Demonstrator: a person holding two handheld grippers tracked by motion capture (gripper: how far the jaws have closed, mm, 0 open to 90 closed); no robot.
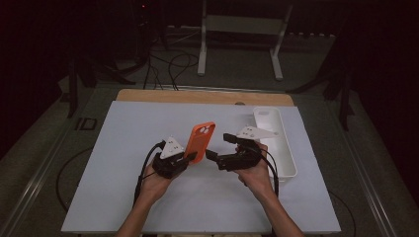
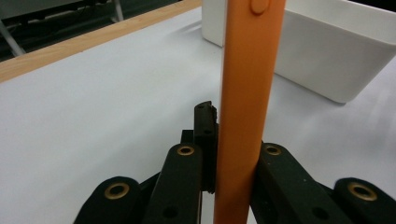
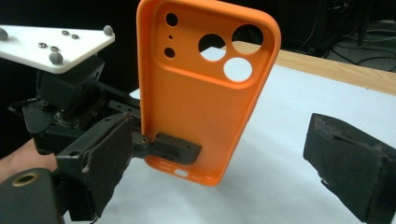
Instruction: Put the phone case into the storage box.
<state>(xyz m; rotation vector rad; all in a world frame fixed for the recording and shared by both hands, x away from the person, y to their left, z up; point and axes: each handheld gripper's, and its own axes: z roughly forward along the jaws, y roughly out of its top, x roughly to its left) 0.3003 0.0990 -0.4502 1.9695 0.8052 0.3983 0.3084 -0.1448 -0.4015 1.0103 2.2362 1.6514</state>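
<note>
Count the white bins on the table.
1. The white bin lies along the table's right side, beyond the right gripper; the left gripper view shows it behind the orange phone case.

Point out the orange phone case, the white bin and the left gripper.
orange phone case [image 3: 201, 102]: right gripper view, on its inner back panel.
white bin [image 1: 286, 150]: high view, on its right rim.
left gripper [image 2: 233, 140]: left gripper view, between its jaws, shut on the case's edge.

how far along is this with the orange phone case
Done: the left gripper is shut on the bottom end of the orange phone case, holding it up off the white mat. In hand: the right gripper stands open, one pad on each side of the case, not touching. Left: probably taking it over; the white bin stands nearby.
</note>
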